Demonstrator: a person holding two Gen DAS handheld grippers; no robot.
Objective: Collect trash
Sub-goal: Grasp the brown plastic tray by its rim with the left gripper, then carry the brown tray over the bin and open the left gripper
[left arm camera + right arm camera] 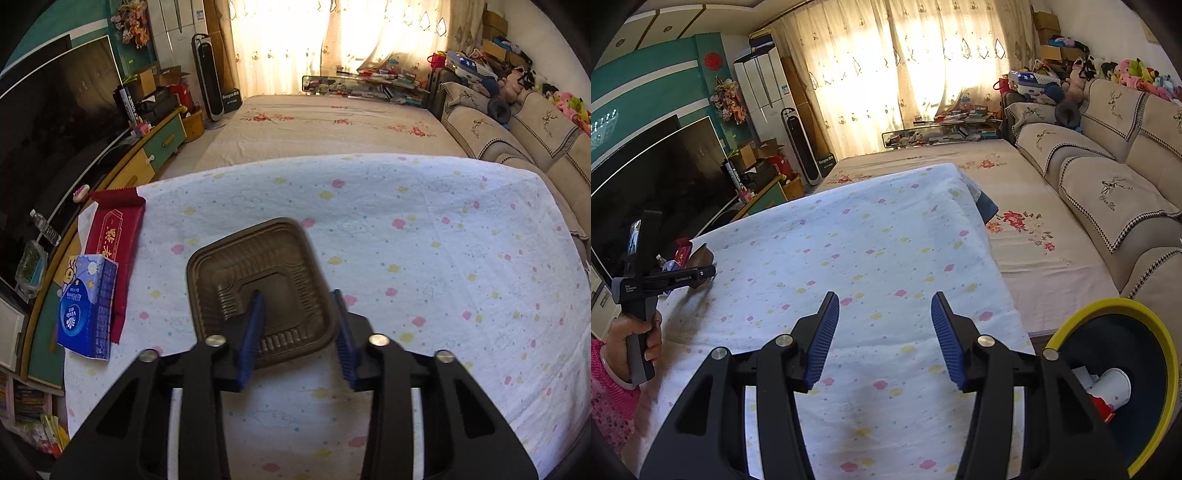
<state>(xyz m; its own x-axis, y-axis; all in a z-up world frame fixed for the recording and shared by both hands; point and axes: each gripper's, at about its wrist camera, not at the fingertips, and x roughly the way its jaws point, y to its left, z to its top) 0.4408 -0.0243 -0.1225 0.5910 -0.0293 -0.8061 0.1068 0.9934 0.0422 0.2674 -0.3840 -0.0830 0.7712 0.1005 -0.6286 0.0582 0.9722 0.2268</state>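
Note:
A brown plastic tray [258, 266] lies on the cloud-print tablecloth [406, 240], tilted a little. My left gripper [298, 293] is shut on its near right rim, one blue finger inside the tray and the other outside the wall. From the right wrist view the same tray [701, 254] stands tipped up at the far left, beside the left gripper [698, 275] held by a person's hand [650, 339]. My right gripper [884, 295] hangs open over the near cloth with nothing between its fingers. A yellow-rimmed bin [1152, 369] at the lower right holds a white cup [1112, 387] and red scraps.
A red wrapper [118, 236] and a blue tissue pack [88, 306] lie at the table's left edge. Beyond that edge run a TV cabinet [162, 144] and a water bottle [46, 229]. A sofa [1108, 192] lines the right side, and a flowered bed cover [332, 125] lies beyond the table.

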